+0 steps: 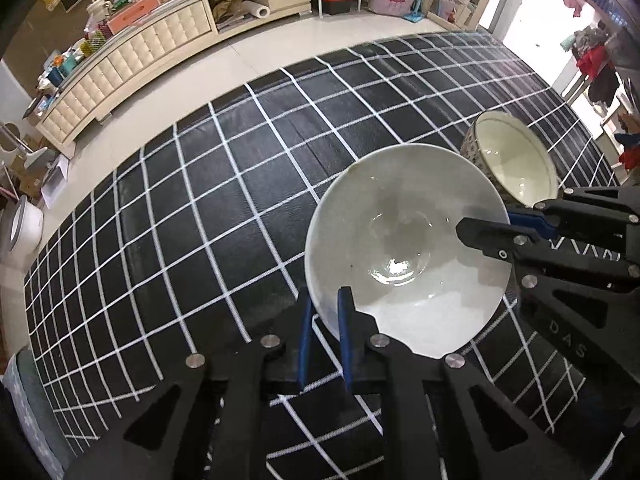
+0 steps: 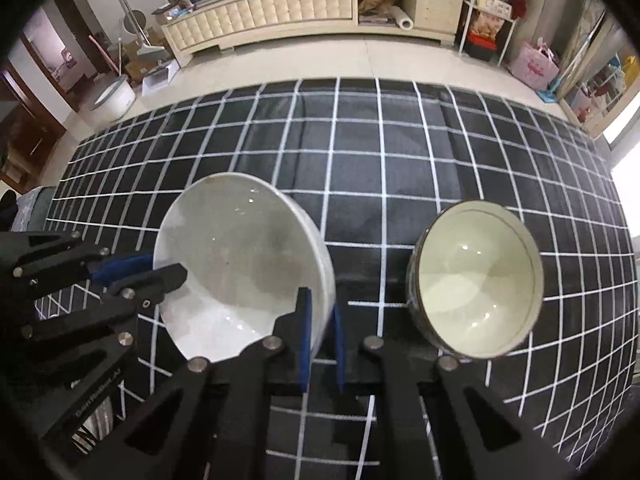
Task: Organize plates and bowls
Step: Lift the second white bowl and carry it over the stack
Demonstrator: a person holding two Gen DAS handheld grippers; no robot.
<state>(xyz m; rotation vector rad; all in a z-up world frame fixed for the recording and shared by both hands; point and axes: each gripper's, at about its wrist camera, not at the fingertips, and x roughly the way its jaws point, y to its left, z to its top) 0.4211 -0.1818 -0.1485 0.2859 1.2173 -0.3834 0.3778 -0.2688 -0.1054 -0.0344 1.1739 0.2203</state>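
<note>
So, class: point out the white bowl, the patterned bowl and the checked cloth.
white bowl (image 1: 400,240): left wrist view, on its inner wall near the bottom.
patterned bowl (image 2: 476,276): right wrist view, on its cream inside.
checked cloth (image 2: 360,160): right wrist view, on a bare dark square beyond the bowls.

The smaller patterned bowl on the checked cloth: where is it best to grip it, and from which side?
Probably the rim. The patterned bowl stands upright and free on the checked cloth, its mouth open upward, so one finger can go inside and one outside the thin wall. Come from above at the near edge, which faces the right gripper.
</note>
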